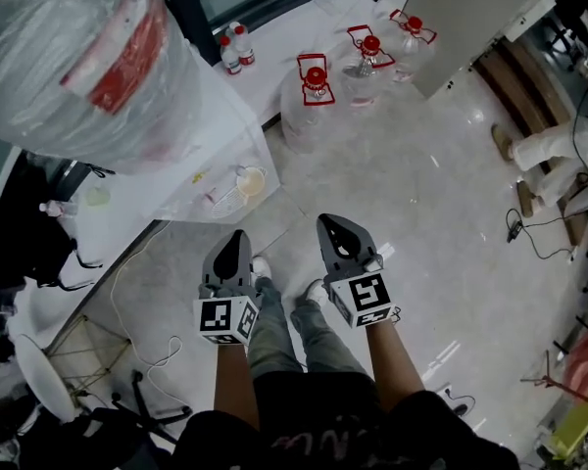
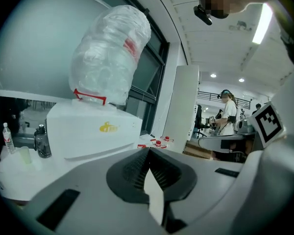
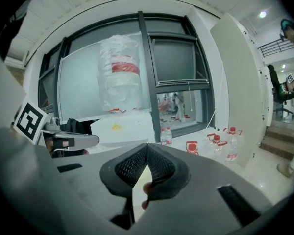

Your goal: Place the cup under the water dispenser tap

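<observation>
While the pale cup stands on the tabletop at far left, near a bottle, a second cup sits at the dispenser's front; whether it is under the tap I cannot tell. The left claw and right claw are both clenched, empty, well apart from either cup. Arriving clenched would likely shove a light cup over; a wide swing could topple the bottle.
</observation>
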Demonstrator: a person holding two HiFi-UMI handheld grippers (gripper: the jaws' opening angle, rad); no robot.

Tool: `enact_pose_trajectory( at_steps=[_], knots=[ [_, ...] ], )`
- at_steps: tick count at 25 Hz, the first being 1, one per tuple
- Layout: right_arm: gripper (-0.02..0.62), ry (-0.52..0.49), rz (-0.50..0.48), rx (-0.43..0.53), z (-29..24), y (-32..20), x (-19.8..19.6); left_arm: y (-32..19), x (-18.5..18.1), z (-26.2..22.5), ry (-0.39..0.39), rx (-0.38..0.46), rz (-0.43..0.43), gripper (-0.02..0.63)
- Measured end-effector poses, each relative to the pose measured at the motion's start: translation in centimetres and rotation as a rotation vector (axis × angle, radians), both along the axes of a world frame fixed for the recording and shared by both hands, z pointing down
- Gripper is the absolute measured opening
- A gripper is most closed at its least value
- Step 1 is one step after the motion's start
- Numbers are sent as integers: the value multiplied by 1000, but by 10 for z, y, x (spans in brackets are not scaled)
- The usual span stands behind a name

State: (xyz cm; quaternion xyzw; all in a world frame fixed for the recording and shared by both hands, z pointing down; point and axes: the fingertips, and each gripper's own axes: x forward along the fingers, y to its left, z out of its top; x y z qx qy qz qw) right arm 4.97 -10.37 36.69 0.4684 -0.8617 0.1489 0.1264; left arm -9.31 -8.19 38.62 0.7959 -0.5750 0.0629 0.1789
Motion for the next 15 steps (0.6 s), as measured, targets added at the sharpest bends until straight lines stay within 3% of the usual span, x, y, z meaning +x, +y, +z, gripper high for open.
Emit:
enact_pose_trajectory(
  at_steps=[15],
  knots=[
    [14,-25,-45,115,-96,9,3,15,1,-96,22,109,-6,17]
  ],
)
